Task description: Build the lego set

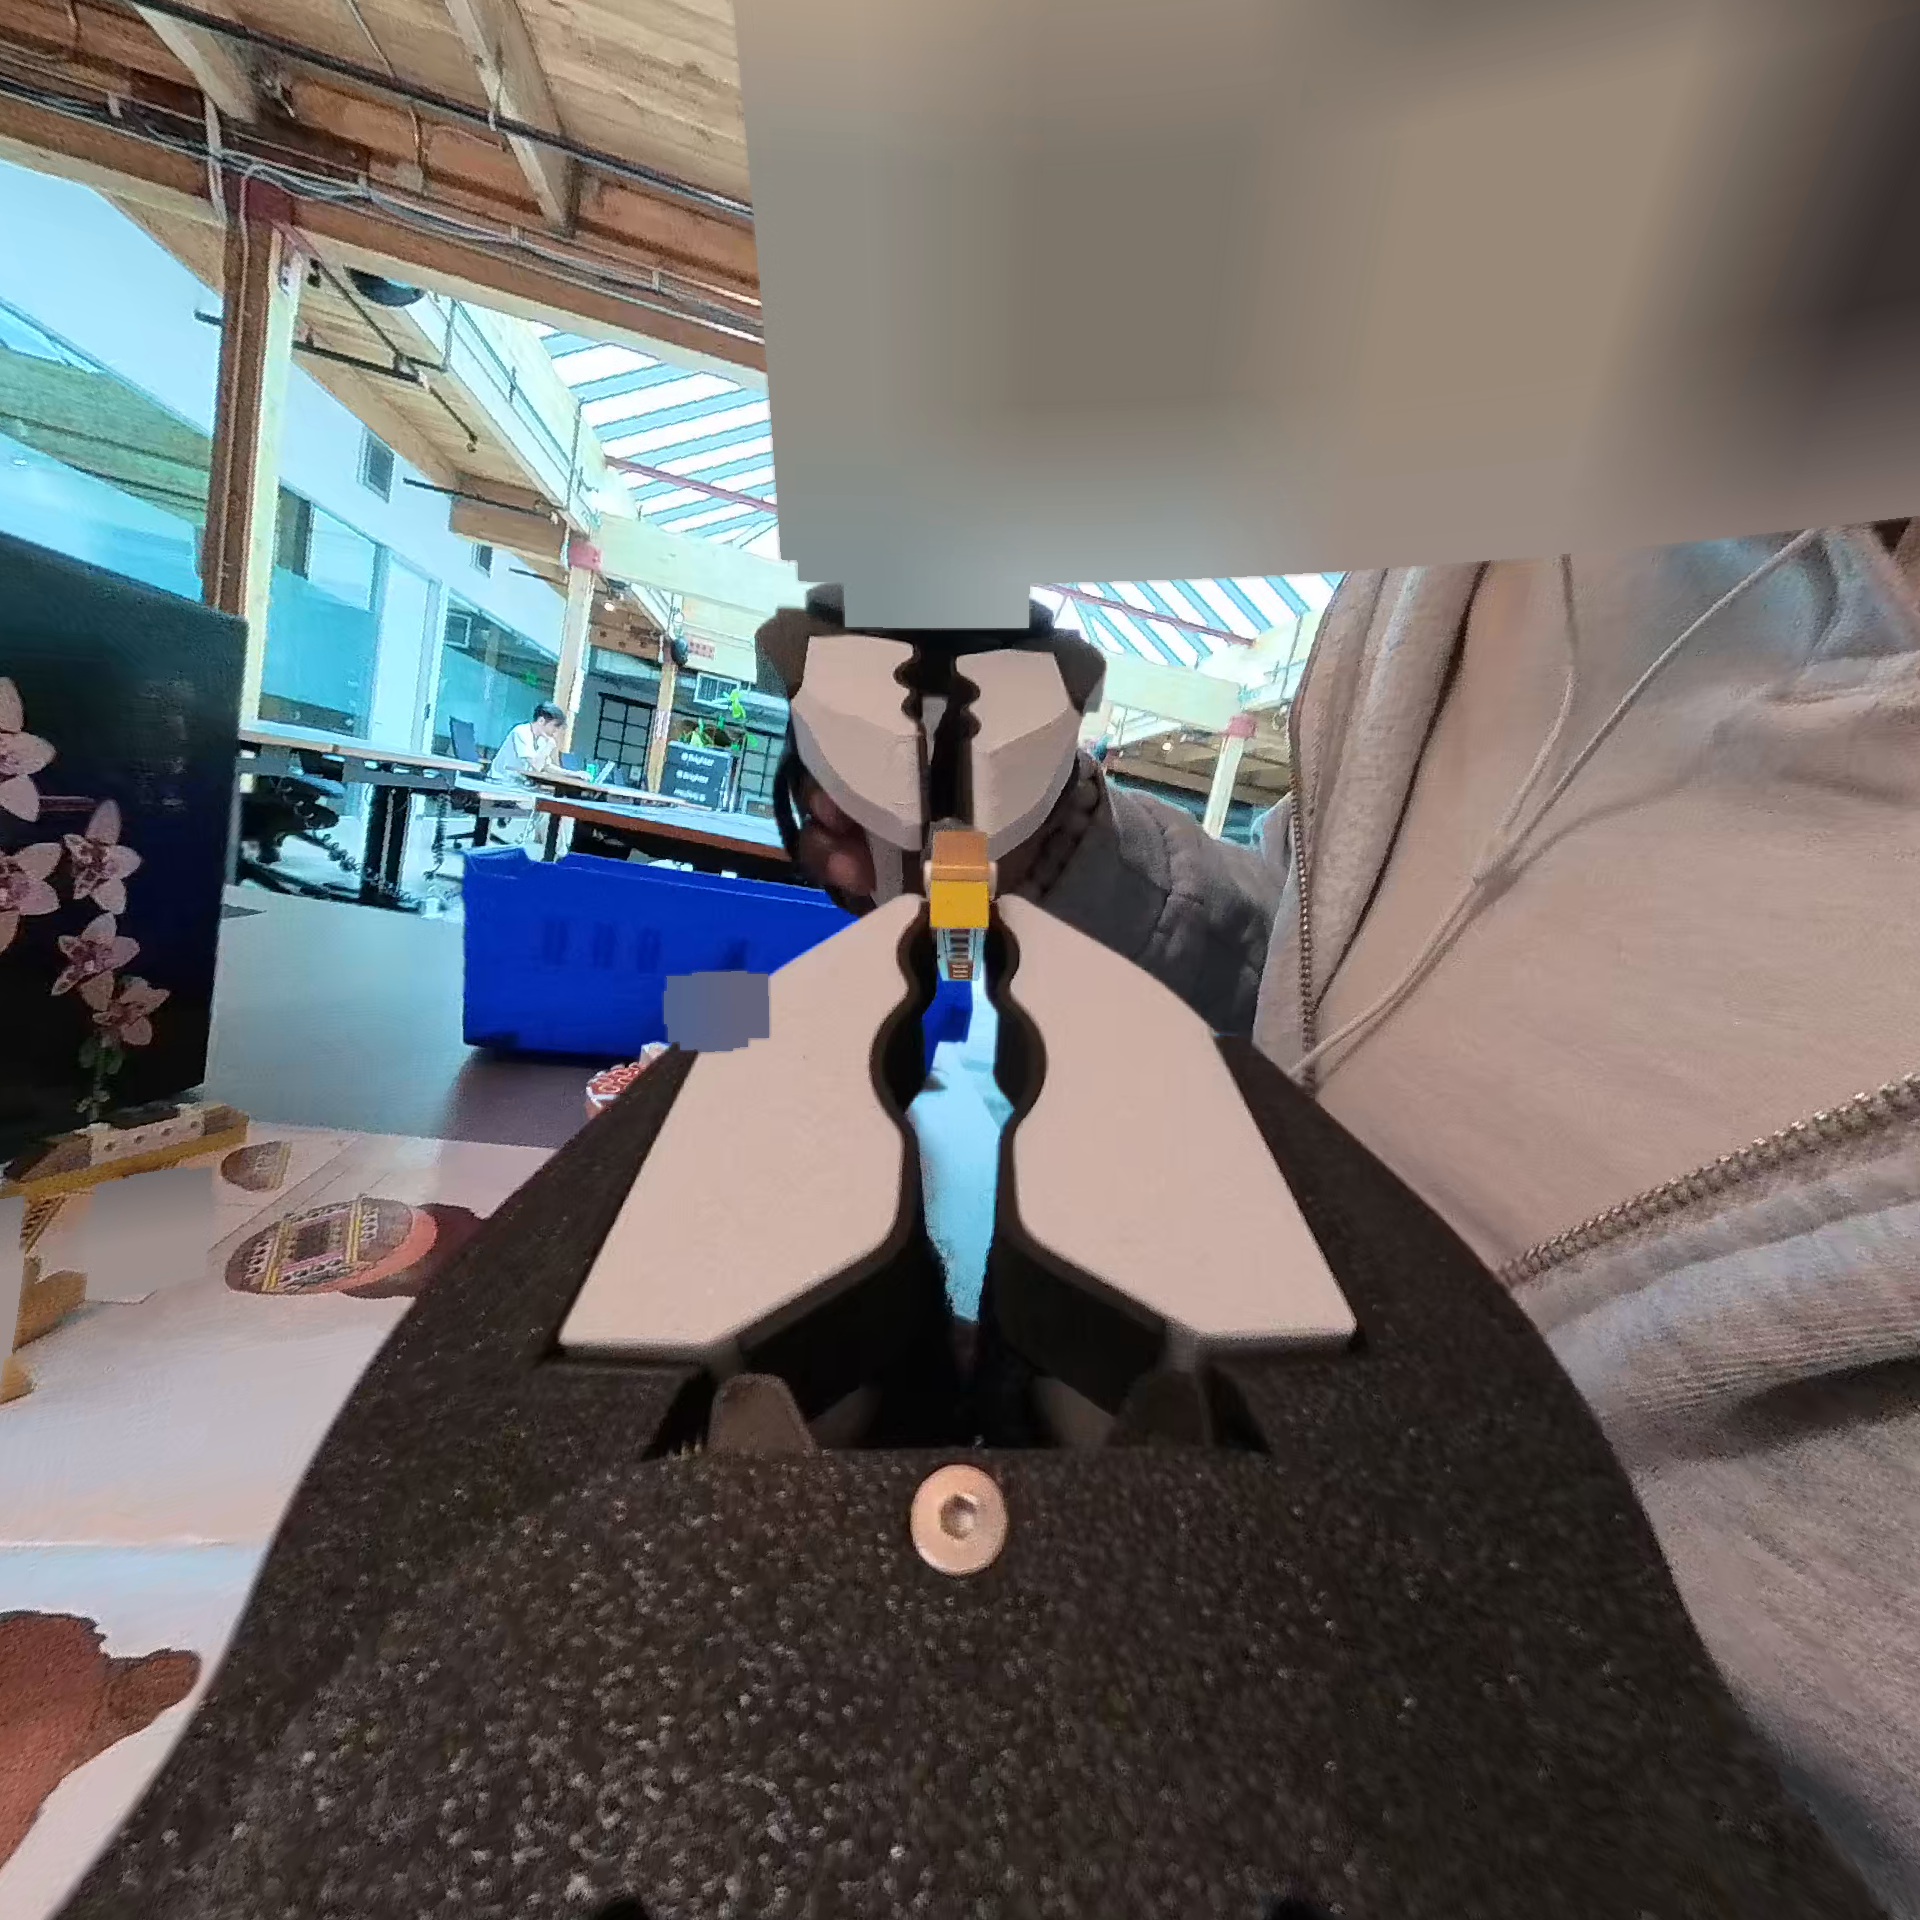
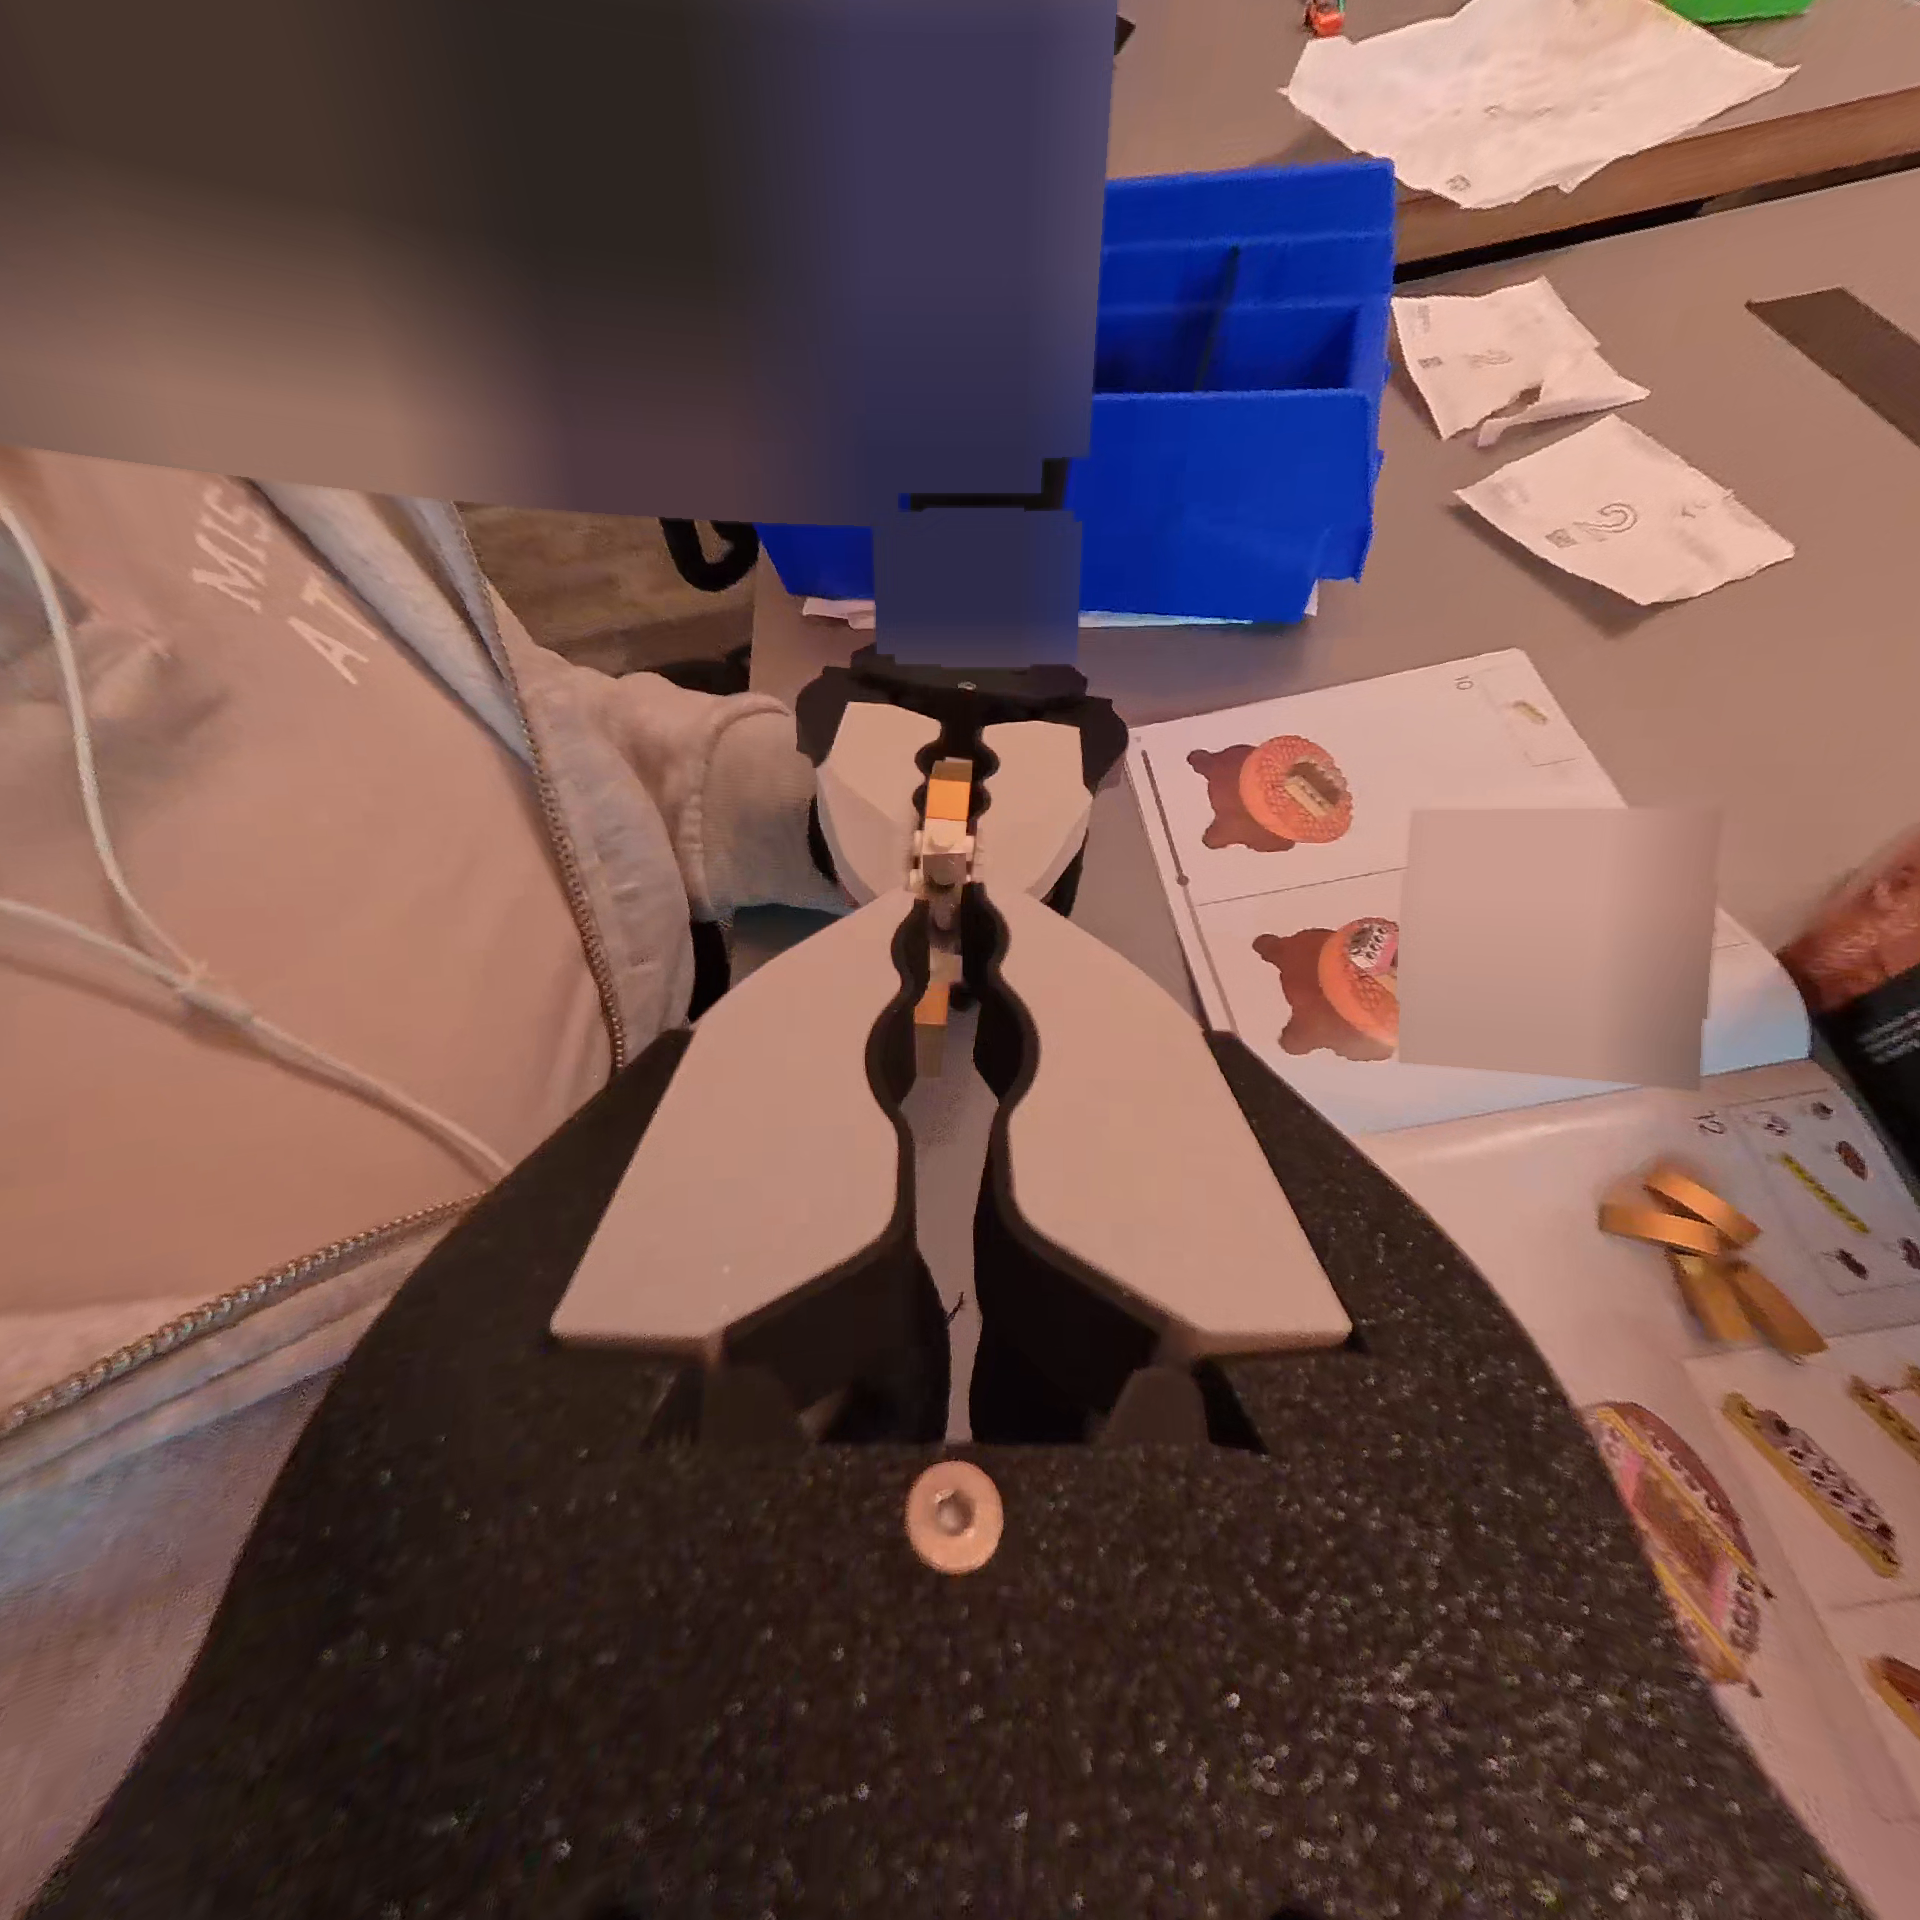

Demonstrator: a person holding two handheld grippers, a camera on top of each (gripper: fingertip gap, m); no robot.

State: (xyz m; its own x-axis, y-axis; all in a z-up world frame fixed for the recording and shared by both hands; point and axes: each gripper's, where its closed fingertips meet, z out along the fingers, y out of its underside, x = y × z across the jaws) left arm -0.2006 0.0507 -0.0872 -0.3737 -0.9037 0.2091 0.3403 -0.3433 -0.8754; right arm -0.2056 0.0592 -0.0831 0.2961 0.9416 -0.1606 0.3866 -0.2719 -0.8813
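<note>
The two grippers meet tip to tip in the air in front of a person's grey hoodie [image 1: 1558,935]. In the left wrist view my left gripper [image 1: 958,916] is shut on a small lego assembly [image 1: 957,900] with a yellow brick at its tip and a gold piece beyond it. The right gripper [image 1: 951,821] faces it and touches that gold end. In the right wrist view my right gripper [image 2: 940,920] is shut on a thin white-and-gold lego piece [image 2: 940,868]. This piece joins the yellow brick [image 2: 948,798] held in the left gripper [image 2: 951,805] opposite.
A blue divided bin [image 2: 1226,499] stands behind the grippers on the grey table; it also shows in the left wrist view [image 1: 582,956]. An open instruction booklet [image 2: 1340,727], loose gold curved pieces [image 2: 1683,1226] and torn paper bags [image 2: 1621,509] lie to the right. A part-built model [image 1: 114,1138] and a dark flower-printed box [image 1: 104,831] are at left. Only a small space, under 4 cm, lies between the two pairs of fingers.
</note>
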